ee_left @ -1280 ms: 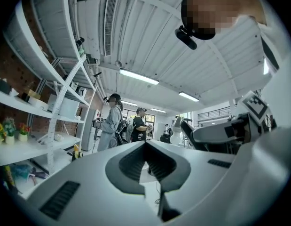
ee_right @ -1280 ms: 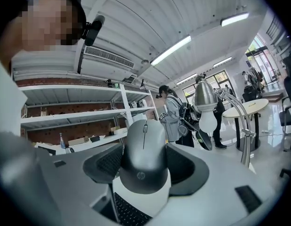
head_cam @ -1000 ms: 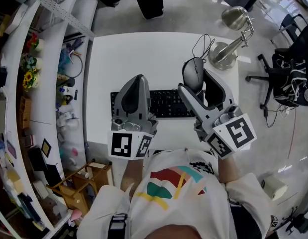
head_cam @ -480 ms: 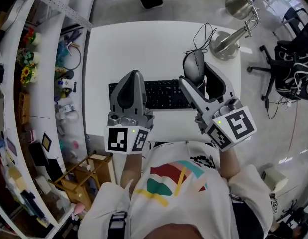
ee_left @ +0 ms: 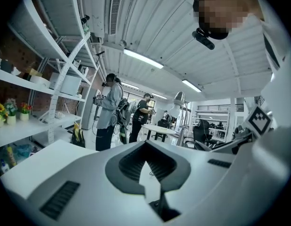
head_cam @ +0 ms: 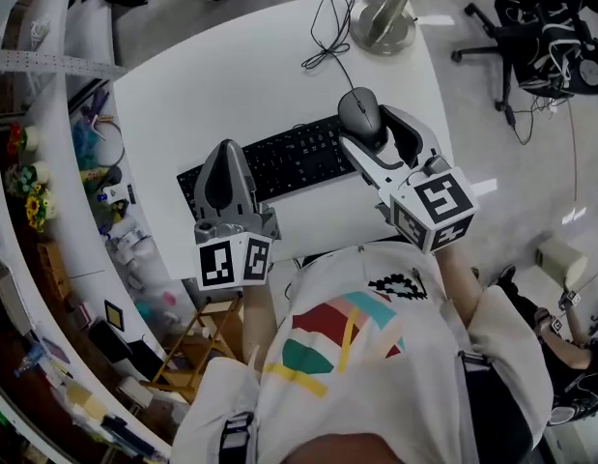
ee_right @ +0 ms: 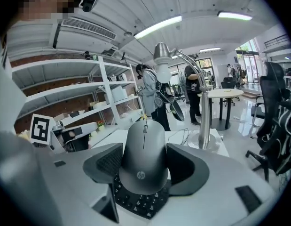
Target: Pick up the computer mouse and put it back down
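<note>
A dark grey computer mouse (head_cam: 359, 114) sits between the jaws of my right gripper (head_cam: 369, 127), which is shut on its two sides. In the right gripper view the mouse (ee_right: 144, 149) fills the gap of the right gripper (ee_right: 145, 169), and keys of the black keyboard (ee_right: 138, 206) show under its near end. Its cable (head_cam: 329, 29) trails toward the far edge of the white desk (head_cam: 212, 75). Over the left end of the keyboard (head_cam: 289, 158), my left gripper (head_cam: 221, 153) is shut on nothing; its pads meet in the left gripper (ee_left: 146, 166) view.
A metal desk lamp has its round base (head_cam: 384, 17) at the desk's far right. Cluttered shelves (head_cam: 47, 162) run along the left. Black office chairs (head_cam: 540, 17) stand to the right, and a small wooden stool (head_cam: 192, 336) is near my left side.
The head view has swung and tilted, so the desk now lies slanted. My right gripper still holds the mouse by the keyboard's right end. The left gripper stays shut over the keyboard.
</note>
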Available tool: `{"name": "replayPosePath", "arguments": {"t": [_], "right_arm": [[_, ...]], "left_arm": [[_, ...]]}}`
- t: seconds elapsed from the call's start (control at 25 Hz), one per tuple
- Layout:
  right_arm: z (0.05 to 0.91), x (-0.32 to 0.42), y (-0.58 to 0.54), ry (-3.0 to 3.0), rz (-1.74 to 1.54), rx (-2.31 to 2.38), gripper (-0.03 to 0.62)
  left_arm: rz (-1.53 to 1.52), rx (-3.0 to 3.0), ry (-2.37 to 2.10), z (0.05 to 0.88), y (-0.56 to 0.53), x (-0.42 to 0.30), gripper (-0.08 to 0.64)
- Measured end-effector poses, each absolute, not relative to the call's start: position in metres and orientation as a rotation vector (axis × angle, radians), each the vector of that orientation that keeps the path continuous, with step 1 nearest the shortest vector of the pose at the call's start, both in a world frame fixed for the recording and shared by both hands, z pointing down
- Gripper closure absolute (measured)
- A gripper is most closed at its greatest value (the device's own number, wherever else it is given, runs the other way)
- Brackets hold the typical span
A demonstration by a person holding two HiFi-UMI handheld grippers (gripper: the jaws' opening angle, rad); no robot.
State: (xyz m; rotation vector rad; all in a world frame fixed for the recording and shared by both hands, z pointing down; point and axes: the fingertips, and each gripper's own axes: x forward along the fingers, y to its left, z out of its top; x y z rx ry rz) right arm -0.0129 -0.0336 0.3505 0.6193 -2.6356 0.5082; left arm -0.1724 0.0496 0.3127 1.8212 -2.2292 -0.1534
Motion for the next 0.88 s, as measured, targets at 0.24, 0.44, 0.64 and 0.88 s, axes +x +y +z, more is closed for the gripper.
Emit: {"name": "replayPosePath", "arguments": {"t": [0.24,0.44,0.64,0.88], "right_arm": [[0.407,0.036,-0.049,-2.487,0.610,0.769,0.313],[0.457,0.068,-0.061,-2.353,0.689,0.871,0.313],[0.500,0.090,-0.078,-2.275,0.721,0.896,0.313],[0.530,0.100,-0.081,-2.223,0.673,0.885,0.313]], "left_arm": [[-0.086,1.903,-2.119,0.335,0.017,-0.145,0.515],[0.003,1.985,-1.994,0.354,-0.008,-0.119,0.515],[0.064,2.031,-1.892,0.375,-0.029,-0.089,0.515],[0.106,2.078,-1.813,0.387,-0.045,-0.068,0.515]]}}
